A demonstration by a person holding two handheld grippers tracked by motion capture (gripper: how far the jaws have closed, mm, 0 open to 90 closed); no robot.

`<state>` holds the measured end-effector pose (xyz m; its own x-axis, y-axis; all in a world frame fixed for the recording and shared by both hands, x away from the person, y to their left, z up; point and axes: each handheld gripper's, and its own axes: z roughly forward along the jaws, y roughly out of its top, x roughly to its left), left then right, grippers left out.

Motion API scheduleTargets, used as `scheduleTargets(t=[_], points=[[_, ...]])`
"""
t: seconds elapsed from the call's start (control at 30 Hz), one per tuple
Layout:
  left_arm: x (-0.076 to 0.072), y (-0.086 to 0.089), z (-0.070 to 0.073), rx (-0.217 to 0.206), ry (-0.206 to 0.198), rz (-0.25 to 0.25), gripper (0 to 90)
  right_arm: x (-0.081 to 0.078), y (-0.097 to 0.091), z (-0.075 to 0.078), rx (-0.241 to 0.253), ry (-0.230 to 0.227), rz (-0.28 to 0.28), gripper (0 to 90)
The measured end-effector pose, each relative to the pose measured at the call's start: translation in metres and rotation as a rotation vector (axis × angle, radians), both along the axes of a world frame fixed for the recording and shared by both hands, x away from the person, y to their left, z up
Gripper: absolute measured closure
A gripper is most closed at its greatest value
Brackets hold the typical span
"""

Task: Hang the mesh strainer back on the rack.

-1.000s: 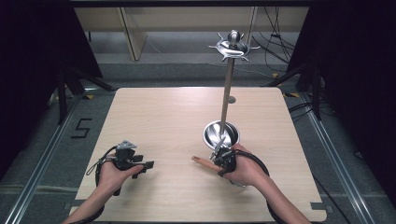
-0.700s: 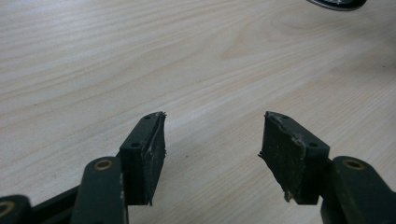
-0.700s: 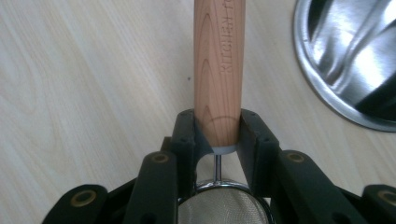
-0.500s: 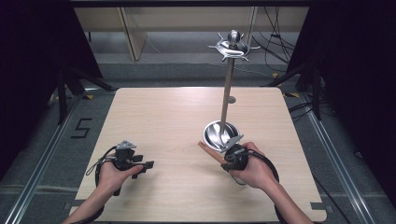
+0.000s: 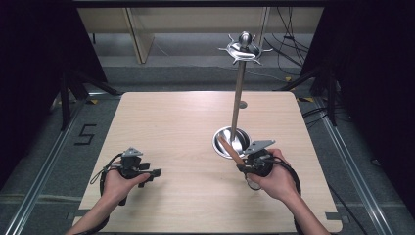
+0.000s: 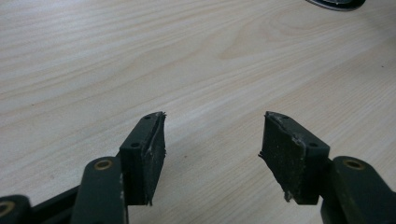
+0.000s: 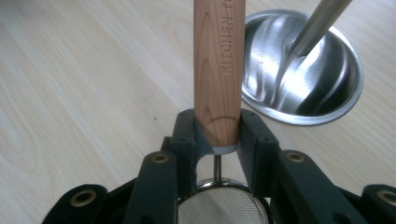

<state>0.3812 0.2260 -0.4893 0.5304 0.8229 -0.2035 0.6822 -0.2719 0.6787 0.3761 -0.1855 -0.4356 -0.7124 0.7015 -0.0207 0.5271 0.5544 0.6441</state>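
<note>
My right gripper (image 5: 243,164) is shut on the wooden handle (image 5: 228,149) of a small mesh strainer. In the right gripper view the jaws (image 7: 217,128) clamp the handle (image 7: 218,56) near its lower end, and the steel mesh bowl (image 7: 224,210) lies beneath them. The handle points up-left over the rim of a metal stand's round base (image 5: 221,142). From that base a thin pole (image 5: 238,98) rises to a crown of hooks (image 5: 244,49). My left gripper (image 5: 154,172) rests low at the front left, open, with nothing between its pads (image 6: 212,140).
The light wooden table (image 5: 186,122) has bare room across its middle and back left. The shiny base (image 7: 303,70) and the pole (image 7: 320,23) stand just right of the handle in the right gripper view. Dark drapes and floor rails flank the table.
The right hand has moved right and slightly up with the strainer, and the handle has swung from pointing left to pointing up-left over the stand's base. The left hand stayed still.
</note>
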Motion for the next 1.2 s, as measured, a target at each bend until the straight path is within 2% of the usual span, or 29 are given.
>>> scheduleTargets(t=[0.03, 0.07, 0.1, 0.13, 0.2, 0.27, 0.33, 0.6, 0.67, 0.7, 0.73, 0.77, 0.83, 0.87, 0.97, 1.07, 1.1, 1.13, 1.2], points=[[0.0, 0.0, 0.0, 0.0, 0.0, 0.0, 38.6, -0.002, -0.002, 0.003, 0.006, 0.029, -0.014, 70.4], [0.0, 0.0, 0.0, 0.0, 0.0, 0.0, 38.6, -0.002, -0.003, 0.002, 0.025, 0.005, -0.017, 70.4], [0.0, 0.0, 0.0, -0.001, 0.0, 0.0, 38.6, -0.001, -0.006, 0.004, 0.013, -0.011, 0.0, 70.3], [0.0, 0.0, 0.0, -0.001, 0.0, 0.001, 38.6, -0.003, -0.006, 0.005, 0.028, 0.005, -0.019, 70.3], [0.0, 0.0, 0.0, 0.003, 0.001, -0.003, 38.6, -0.004, -0.009, 0.006, 0.036, 0.003, -0.026, 70.3], [0.0, -0.002, -0.001, -0.011, -0.002, 0.019, 38.6, -0.004, -0.011, 0.006, 0.047, -0.025, -0.039, 70.4], [0.0, -0.002, -0.001, -0.012, -0.002, 0.019, 38.6, -0.004, -0.014, 0.008, 0.048, -0.019, -0.036, 70.4], [0.0, -0.002, -0.001, -0.012, -0.002, 0.018, 38.6, -0.004, -0.023, 0.014, 0.119, -0.071, -0.077, 70.3], [0.0, -0.002, -0.001, -0.012, -0.001, 0.018, 38.6, -0.004, -0.024, 0.015, 0.117, -0.073, -0.078, 70.3], [0.0, -0.002, -0.001, -0.012, -0.002, 0.015, 38.6, -0.004, -0.027, 0.016, 0.131, -0.086, -0.088, 70.3], [0.0, -0.002, -0.001, -0.013, -0.001, 0.015, 38.6, -0.004, -0.027, 0.017, 0.15, -0.08, -0.101, 70.3], [0.0, -0.002, -0.001, -0.012, -0.001, 0.015, 38.6, -0.004, -0.027, 0.017, 0.154, -0.101, -0.105, 70.4], [0.0, -0.001, 0.0, -0.001, 0.004, 0.004, 38.6, -0.004, -0.029, 0.019, 0.161, -0.104, -0.107, 70.3], [0.0, 0.0, 0.0, 0.004, 0.005, -0.002, 38.6, -0.004, -0.03, 0.019, 0.17, -0.121, -0.113, 70.3], [0.0, -0.001, -0.001, -0.007, 0.002, 0.005, 38.6, -0.004, -0.031, 0.02, 0.176, -0.124, -0.113, 70.3], [0.0, -0.001, 0.0, 0.001, 0.003, 0.001, 38.6, -0.005, -0.031, 0.021, 0.209, -0.136, -0.127, 70.3], [0.0, -0.001, 0.0, -0.003, 0.003, 0.004, 38.6, -0.006, -0.032, 0.023, 0.203, -0.13, -0.138, 70.3], [0.0, -0.001, 0.0, -0.001, 0.003, 0.002, 38.6, -0.003, -0.033, 0.023, 0.196, -0.149, -0.118, 70.3], [0.0, -0.002, -0.001, -0.009, 0.002, 0.01, 38.6, -0.004, -0.034, 0.023, 0.197, -0.152, -0.127, 70.3]])
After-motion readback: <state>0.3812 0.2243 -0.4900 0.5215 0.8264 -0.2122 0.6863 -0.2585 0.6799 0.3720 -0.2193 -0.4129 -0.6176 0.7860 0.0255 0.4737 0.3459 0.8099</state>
